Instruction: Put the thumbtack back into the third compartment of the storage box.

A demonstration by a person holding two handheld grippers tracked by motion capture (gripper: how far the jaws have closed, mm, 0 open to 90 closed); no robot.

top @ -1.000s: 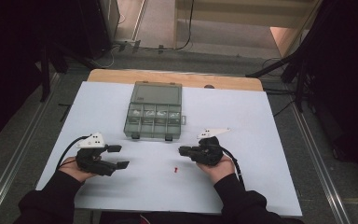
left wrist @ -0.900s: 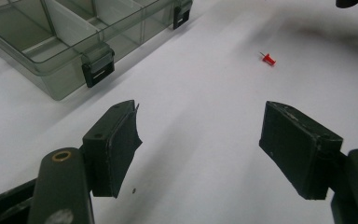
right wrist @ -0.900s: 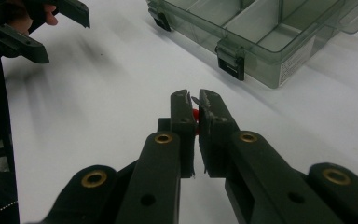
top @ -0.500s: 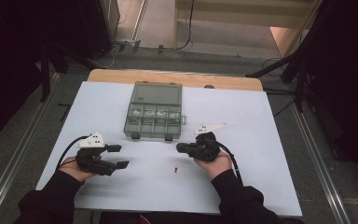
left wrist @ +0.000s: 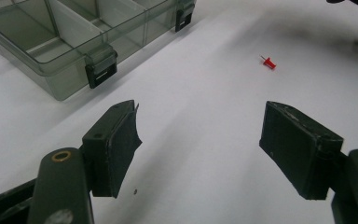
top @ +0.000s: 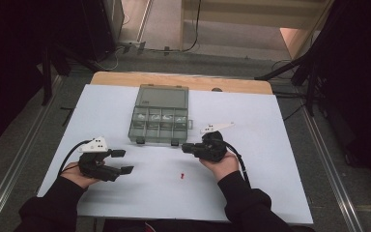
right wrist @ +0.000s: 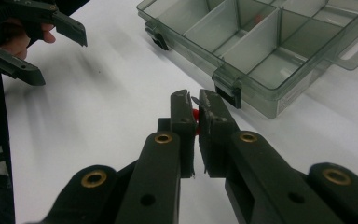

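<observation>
Between your right gripper's (right wrist: 193, 109) closed jaws sits a red pushpin (right wrist: 195, 115), pinched at the tips, with the open organizer box (right wrist: 265, 60) just ahead and to the right of them. Your left gripper (top: 118, 162) rests with its jaws wide apart and empty. 1 more red pin (left wrist: 268, 62) lies loose on the white table (top: 270, 125) ahead of them, between your 2 hands.

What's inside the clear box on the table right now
The box is open, its dividers forming compartments. Small pale bits lie in several; what they are is too small to tell. In the right gripper view, something reddish shows behind one divider.
</observation>
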